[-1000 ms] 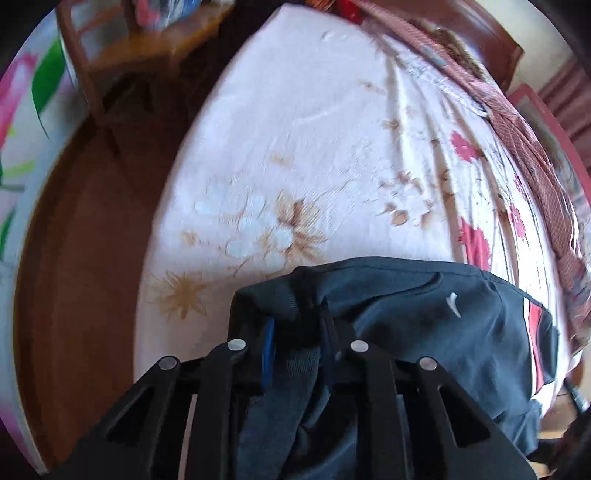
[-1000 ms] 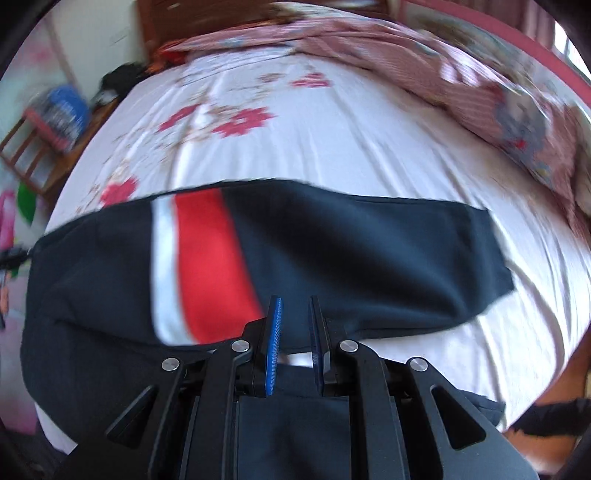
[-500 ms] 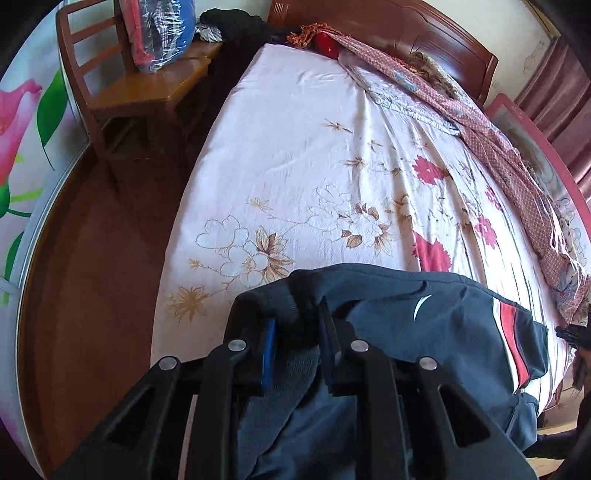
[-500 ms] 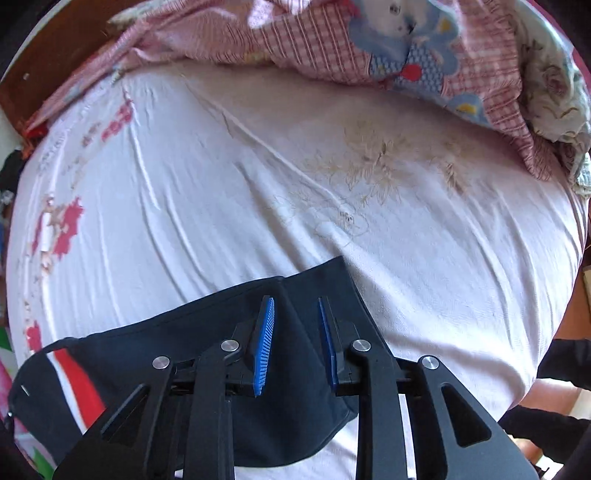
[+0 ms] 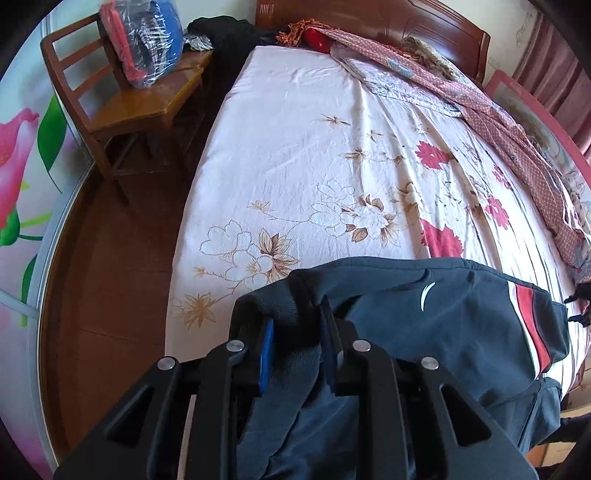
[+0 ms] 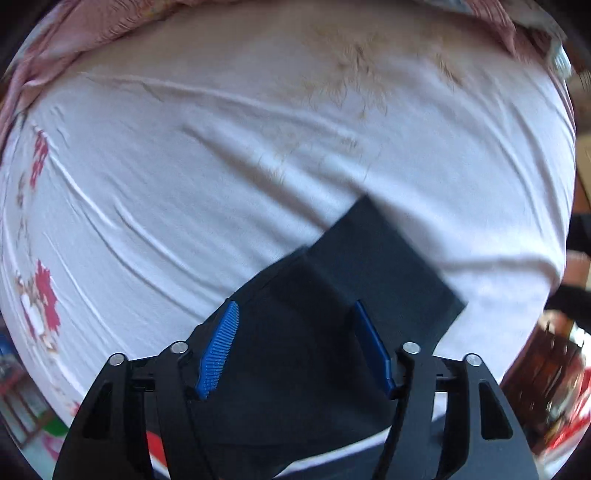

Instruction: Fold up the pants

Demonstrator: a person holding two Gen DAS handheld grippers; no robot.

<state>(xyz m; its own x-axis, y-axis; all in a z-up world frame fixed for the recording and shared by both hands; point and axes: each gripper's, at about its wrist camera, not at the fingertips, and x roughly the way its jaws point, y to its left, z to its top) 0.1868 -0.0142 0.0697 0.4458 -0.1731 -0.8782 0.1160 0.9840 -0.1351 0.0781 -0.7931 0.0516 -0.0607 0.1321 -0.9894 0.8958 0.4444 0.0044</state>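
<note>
Dark navy pants (image 5: 443,325) with a red and white stripe lie on the near edge of a bed with a floral sheet (image 5: 314,147). My left gripper (image 5: 295,332) is shut on the bunched waistband of the pants. In the right wrist view the leg end of the pants (image 6: 369,266) lies flat on the sheet (image 6: 258,147). My right gripper (image 6: 295,339) is open wide above that leg end, its blue pads (image 6: 221,343) on either side of the cloth and holding nothing.
A wooden chair (image 5: 122,103) with a plastic-wrapped bundle (image 5: 147,40) stands left of the bed on the brown floor. A pink checked quilt (image 5: 517,140) lies along the bed's far right side. A wooden headboard (image 5: 369,22) is at the back.
My right gripper has opened wide and moved along the leg to its end. The left gripper kept its hold on the waistband and drew back, showing more of the bed.
</note>
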